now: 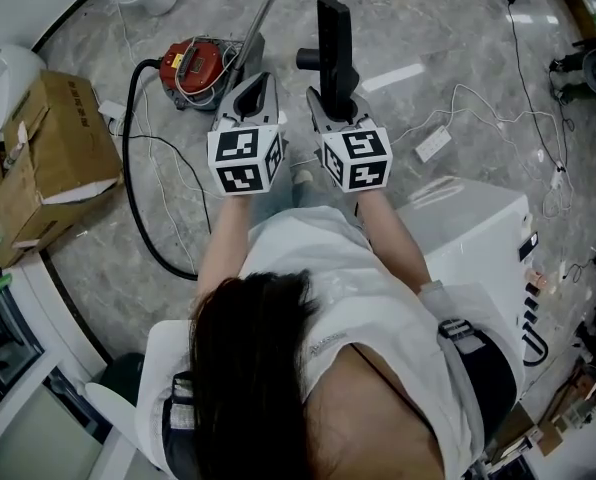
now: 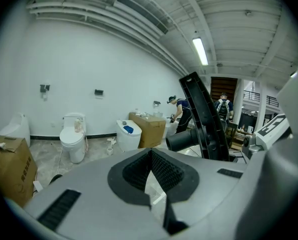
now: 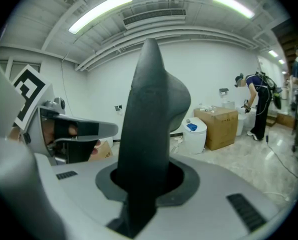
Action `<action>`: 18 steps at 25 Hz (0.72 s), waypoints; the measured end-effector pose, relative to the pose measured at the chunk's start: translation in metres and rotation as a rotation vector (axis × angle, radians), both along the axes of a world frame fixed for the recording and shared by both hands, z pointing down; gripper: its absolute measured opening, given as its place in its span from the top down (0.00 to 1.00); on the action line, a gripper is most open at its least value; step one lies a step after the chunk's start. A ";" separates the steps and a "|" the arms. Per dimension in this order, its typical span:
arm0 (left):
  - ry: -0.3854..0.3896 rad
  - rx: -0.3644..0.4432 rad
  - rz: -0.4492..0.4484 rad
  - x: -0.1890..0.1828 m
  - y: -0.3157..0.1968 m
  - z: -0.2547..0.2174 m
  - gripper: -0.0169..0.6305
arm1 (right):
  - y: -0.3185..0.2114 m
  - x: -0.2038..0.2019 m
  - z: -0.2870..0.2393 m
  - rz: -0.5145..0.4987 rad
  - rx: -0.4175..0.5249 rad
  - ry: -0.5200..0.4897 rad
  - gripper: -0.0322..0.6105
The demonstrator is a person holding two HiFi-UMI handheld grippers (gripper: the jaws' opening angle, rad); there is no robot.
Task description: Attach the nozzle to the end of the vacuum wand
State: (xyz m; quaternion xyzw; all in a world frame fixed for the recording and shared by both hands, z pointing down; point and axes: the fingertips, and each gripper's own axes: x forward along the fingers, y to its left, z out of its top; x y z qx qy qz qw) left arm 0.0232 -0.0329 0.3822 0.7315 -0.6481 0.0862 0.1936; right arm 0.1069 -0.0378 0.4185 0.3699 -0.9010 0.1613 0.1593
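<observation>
two grippers, left gripper (image 1: 258, 80) and right gripper (image 1: 335, 98); one black nozzle (image 1: 333, 38); one red vacuum (image 1: 200, 68); one metal wand (image 1: 261, 23); two cardboard boxes (image 1: 53, 158) (image 2: 148, 129); two toilets (image 2: 73, 139) (image 2: 129, 134); two people in the background (image 2: 181, 111) (image 2: 222, 106)

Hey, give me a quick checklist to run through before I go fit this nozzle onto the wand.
1. Nozzle gripped by right gripper: ok, jaws clamp it.
2. Left gripper free: ok, shut on nothing.
3. Wand in sight: ok, beside the vacuum ahead.
4. Wand steadied: not ok, nothing holds it.
5. Nozzle socket lined up with wand end: cannot tell.
</observation>
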 end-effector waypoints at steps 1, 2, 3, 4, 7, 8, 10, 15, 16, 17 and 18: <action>-0.001 -0.002 0.002 -0.001 -0.003 0.002 0.97 | -0.002 0.000 0.001 0.002 -0.001 0.003 0.81; -0.001 -0.003 0.004 -0.001 -0.005 0.003 0.97 | -0.005 0.000 0.003 0.005 -0.003 0.006 0.81; 0.000 -0.004 0.007 -0.002 -0.009 0.005 0.97 | -0.008 0.000 0.004 0.008 -0.004 0.009 0.81; 0.002 -0.004 0.010 -0.002 -0.012 0.007 0.97 | -0.012 -0.001 0.005 0.011 -0.004 0.011 0.81; 0.011 -0.001 0.014 -0.006 -0.027 0.011 0.97 | -0.026 -0.001 0.007 0.018 -0.001 0.018 0.81; 0.011 -0.003 0.013 -0.008 -0.032 0.012 0.97 | -0.030 -0.002 0.008 0.020 -0.003 0.021 0.81; 0.013 -0.006 0.008 -0.014 -0.041 0.015 0.97 | -0.040 -0.004 0.008 0.023 -0.002 0.031 0.80; 0.032 -0.018 0.004 -0.035 -0.069 0.026 0.97 | -0.075 -0.021 0.014 0.037 0.002 0.052 0.81; 0.032 -0.026 0.005 -0.039 -0.075 0.030 0.97 | -0.081 -0.024 0.015 0.040 -0.006 0.052 0.81; 0.033 -0.029 0.006 -0.043 -0.081 0.033 0.97 | -0.087 -0.027 0.016 0.042 -0.014 0.050 0.81; 0.037 -0.025 0.007 -0.046 -0.089 0.034 0.97 | -0.094 -0.030 0.017 0.045 -0.022 0.048 0.81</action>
